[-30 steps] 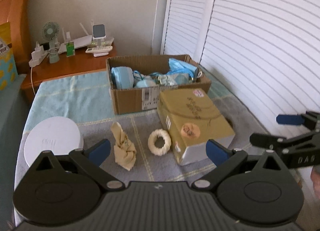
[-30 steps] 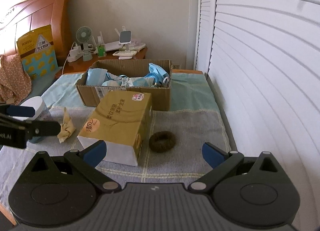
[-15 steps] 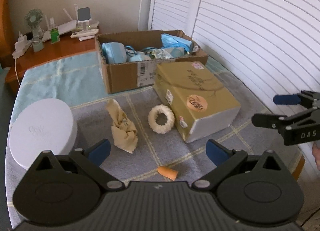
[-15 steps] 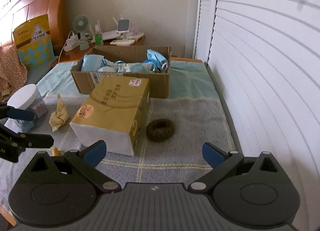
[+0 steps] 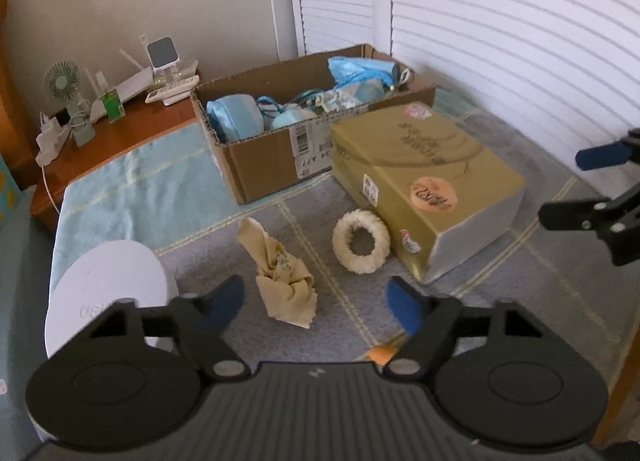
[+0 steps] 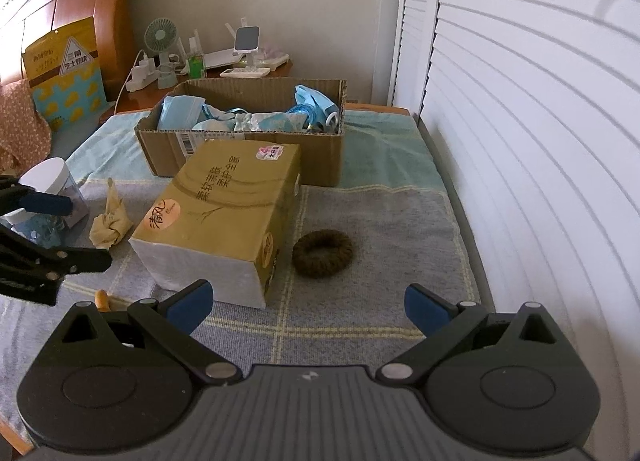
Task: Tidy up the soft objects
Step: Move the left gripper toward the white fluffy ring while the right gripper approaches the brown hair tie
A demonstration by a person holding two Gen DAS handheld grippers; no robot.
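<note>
While the left gripper (image 5: 316,303) narrows its empty jaws toward the crumpled beige cloth (image 5: 285,277) on the blanket, the right gripper (image 6: 310,303) waits agape, apparently bound for the brown scrunchie (image 6: 322,252).

Setting: a bedroom in a home. Landmark is the wooden headboard (image 6: 76,1), carved, at far left. Beside it, against the plain wall, a wooden nightstand (image 6: 208,75) carries a small desk fan (image 6: 161,37), a power strip (image 6: 140,75) and a remote (image 6: 246,72). A checked blanket (image 6: 360,221) covers the flat surface in front of the headboard. White louvred doors (image 6: 520,101) line the opposite side.
</note>
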